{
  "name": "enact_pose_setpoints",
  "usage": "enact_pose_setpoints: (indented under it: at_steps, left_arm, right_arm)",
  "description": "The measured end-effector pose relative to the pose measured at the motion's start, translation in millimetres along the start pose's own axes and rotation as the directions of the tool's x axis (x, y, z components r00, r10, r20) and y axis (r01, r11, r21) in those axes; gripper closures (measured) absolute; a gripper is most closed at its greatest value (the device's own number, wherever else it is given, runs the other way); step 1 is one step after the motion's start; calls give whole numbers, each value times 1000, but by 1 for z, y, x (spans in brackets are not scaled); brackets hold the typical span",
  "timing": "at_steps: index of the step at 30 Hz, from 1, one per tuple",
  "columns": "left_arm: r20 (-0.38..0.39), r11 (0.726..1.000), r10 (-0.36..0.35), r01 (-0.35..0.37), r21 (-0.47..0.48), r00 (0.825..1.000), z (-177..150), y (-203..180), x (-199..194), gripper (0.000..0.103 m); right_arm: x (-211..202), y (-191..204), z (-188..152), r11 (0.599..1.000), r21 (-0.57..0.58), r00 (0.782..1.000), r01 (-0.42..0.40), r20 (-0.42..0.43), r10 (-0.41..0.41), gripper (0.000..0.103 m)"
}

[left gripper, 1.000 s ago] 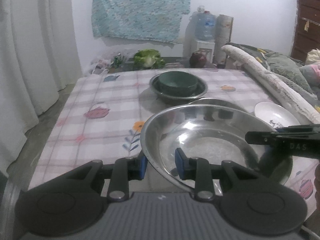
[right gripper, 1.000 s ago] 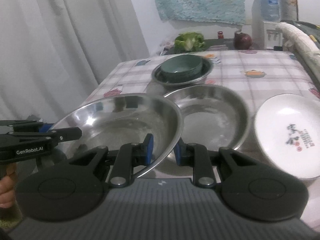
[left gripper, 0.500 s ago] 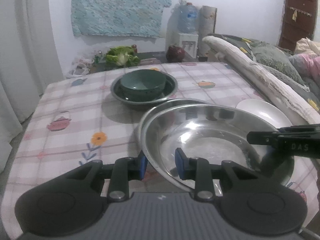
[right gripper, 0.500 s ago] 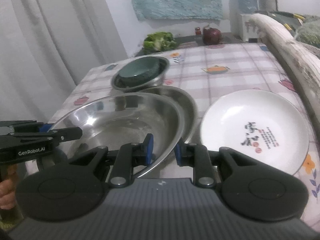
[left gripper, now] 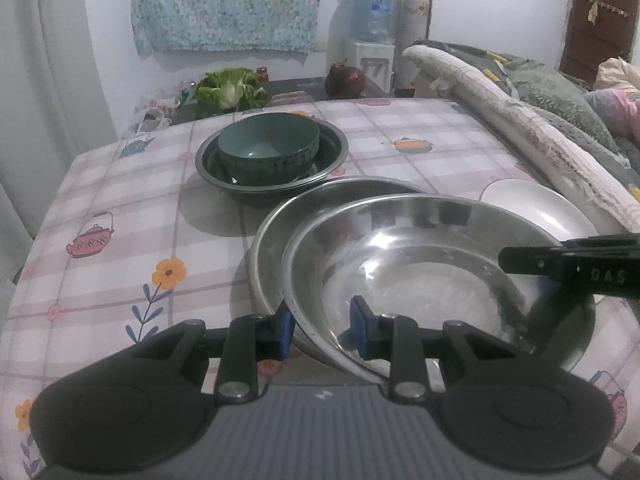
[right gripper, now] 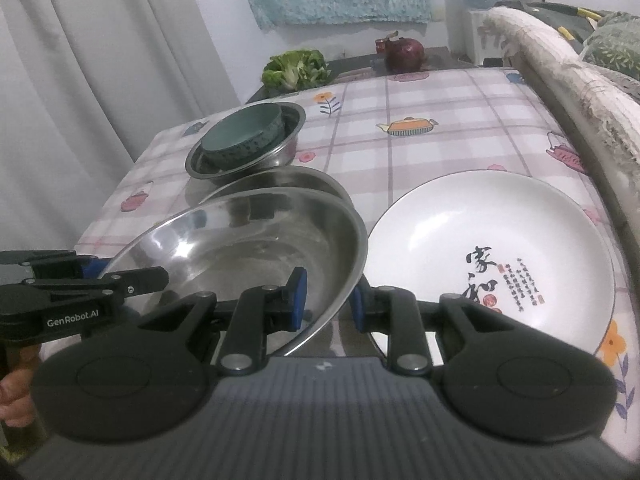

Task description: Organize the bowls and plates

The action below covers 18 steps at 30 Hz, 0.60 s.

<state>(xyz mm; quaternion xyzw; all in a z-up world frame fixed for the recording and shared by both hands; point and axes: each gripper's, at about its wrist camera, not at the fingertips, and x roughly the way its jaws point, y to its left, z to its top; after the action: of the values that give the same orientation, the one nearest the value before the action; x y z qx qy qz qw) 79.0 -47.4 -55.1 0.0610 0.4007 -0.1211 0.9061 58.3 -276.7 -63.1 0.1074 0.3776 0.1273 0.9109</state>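
The steel basin (left gripper: 436, 264) hangs tilted over a second steel basin (left gripper: 280, 220) that sits on the counter (left gripper: 120, 208) toward its near edge, and it is carried by both sets of tongs at once. The left tongs (left gripper: 322, 330) are clamped on its near-left rim; the right tongs (right gripper: 326, 300) are clamped on the opposite rim, one pad inside the wall and one outside. Two grips on opposite sides look like the sensible way to keep such a wide, shallow, slippery dish from swinging — a single pinch on one rim would let it droop.

The held basin overlaps the lower one but sits off-centre toward the near edge, so nesting appears to be the aim, and it is not yet seated.

Just beside the pair, toward the right edge, lies a white plate (right gripper: 488, 248) with printed characters, apart from the metal stack. Farther back, near the far-left corner, a green bowl (left gripper: 268, 148) already rests inside a smaller steel bowl (left gripper: 332, 152) — small pieces grouped there, large ones here.

Beyond the far edge stand greens (left gripper: 232, 88) and a water bottle (left gripper: 372, 8).
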Motion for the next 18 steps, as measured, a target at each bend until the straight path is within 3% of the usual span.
enact_pose_setpoints:
  at_steps: [18]
  left_arm:
    - [-27, 1000, 26, -26, 1, 999, 2, 3, 16, 72]
  right_arm:
    - [22, -2, 10, 1000, 7, 1000, -15, -23, 15, 80]
